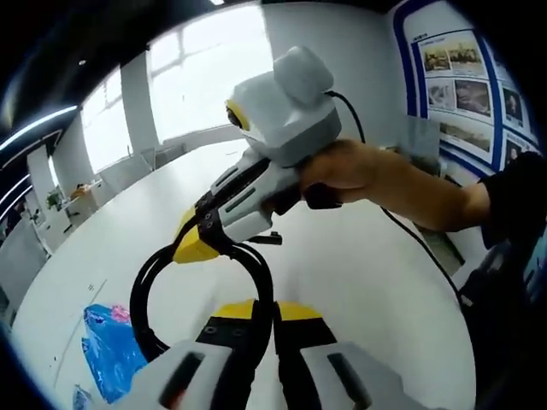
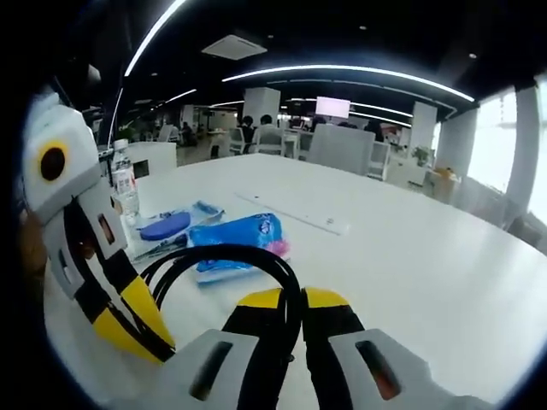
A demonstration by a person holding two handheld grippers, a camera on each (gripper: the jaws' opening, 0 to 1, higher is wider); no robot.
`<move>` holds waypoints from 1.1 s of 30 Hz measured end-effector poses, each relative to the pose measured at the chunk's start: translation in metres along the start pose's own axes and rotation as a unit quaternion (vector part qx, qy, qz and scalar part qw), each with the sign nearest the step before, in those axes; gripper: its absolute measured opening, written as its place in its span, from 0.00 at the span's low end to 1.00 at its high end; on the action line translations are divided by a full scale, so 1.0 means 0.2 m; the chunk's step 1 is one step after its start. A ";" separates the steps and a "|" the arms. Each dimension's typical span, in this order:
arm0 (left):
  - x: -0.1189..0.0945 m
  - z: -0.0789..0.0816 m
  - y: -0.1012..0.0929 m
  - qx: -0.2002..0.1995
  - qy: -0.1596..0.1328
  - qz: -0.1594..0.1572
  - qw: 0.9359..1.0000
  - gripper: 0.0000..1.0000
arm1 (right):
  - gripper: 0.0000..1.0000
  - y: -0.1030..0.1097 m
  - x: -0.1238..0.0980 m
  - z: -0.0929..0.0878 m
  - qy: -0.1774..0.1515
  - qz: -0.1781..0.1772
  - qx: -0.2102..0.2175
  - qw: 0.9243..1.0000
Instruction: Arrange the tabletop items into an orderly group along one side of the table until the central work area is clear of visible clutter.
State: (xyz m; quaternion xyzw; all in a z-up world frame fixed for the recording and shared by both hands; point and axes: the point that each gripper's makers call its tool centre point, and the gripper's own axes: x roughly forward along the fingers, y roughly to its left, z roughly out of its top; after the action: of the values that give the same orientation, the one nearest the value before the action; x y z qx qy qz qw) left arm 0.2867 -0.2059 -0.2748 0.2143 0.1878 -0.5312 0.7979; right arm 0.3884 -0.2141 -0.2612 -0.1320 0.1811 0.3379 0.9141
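A black cable loop (image 1: 141,290) hangs between both grippers above the white table (image 1: 359,282). In the left gripper view my left gripper (image 1: 275,309) is shut on the loop's near side, while my right gripper (image 1: 195,248), held by a hand, reaches in from the right and is shut on its far side. In the right gripper view my right gripper (image 2: 293,299) pinches the same cable loop (image 2: 222,254), and my left gripper (image 2: 128,320) clamps it at lower left. A blue packet (image 2: 239,232) lies on the table behind the loop, seen also as the blue packet (image 1: 111,346).
A clear pouch with a blue round item (image 2: 167,226) lies left of the packet, beside a water bottle (image 2: 126,188). A long white strip (image 2: 299,213) lies farther back on the table (image 2: 410,256). Office desks, chairs and seated people stand beyond. A person's dark sleeve (image 1: 513,196) is at right.
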 end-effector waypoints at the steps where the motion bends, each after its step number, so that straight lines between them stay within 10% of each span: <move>1: -0.01 0.00 -0.02 0.000 -0.001 -0.002 1.000 0.04 | 0.05 0.01 -0.01 -0.01 -0.001 0.003 0.003 1.000; 33: -0.15 0.05 -0.37 0.042 -0.009 -0.033 0.999 0.04 | 0.05 0.25 -0.36 -0.07 -0.030 0.015 -0.013 0.999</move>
State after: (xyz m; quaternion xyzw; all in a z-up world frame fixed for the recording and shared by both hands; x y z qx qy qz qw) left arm 0.2069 -0.2137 -0.2621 0.2371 0.1653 -0.5667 0.7716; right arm 0.3011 -0.2231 -0.2487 -0.1313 0.1507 0.3575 0.9123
